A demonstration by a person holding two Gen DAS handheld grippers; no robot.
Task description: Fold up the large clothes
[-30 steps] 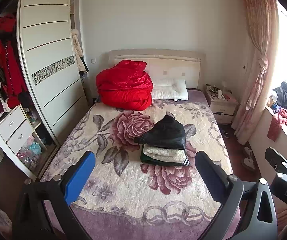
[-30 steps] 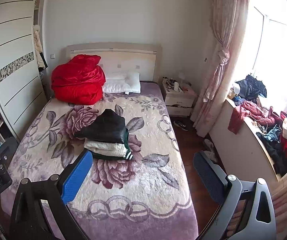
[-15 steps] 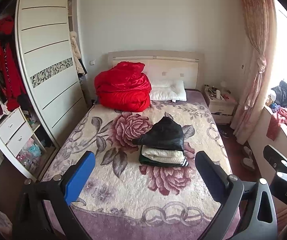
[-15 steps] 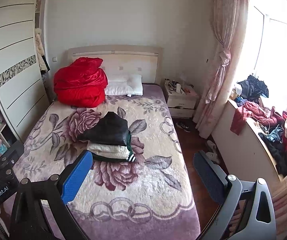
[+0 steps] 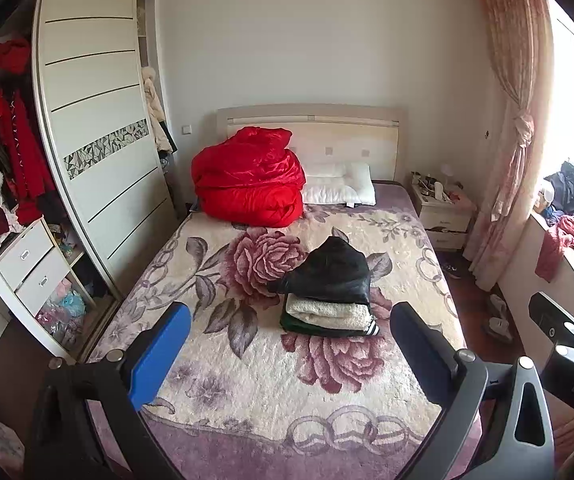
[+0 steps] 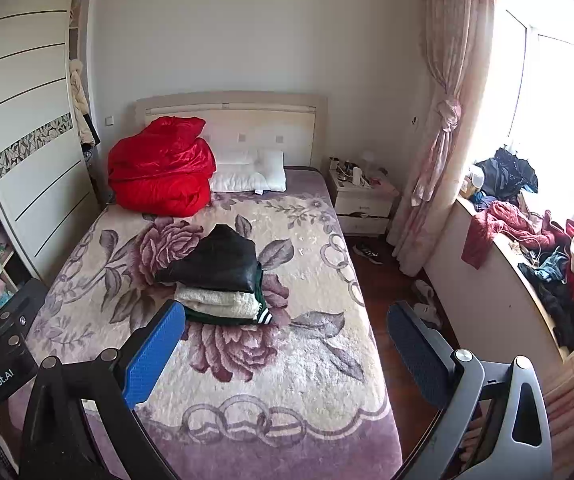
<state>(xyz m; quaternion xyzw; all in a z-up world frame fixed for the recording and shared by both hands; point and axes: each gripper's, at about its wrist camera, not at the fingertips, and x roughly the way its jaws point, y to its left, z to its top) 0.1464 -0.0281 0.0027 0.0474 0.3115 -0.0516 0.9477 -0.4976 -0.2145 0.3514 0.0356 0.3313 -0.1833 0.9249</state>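
Two tools [image 5: 287, 344] [image 6: 283, 340] agape (empty), folded stack [image 5: 329, 292]

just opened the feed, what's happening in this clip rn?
Nothing is being handled right now. Both sets of tongs, the left and the right, are open and empty, held above the foot of the bed. A stack of folded clothes sits mid-bed: a black jacket on top, a cream sweater under it, a dark green piece at the bottom. More unfolded clothes are heaped on the window ledge.
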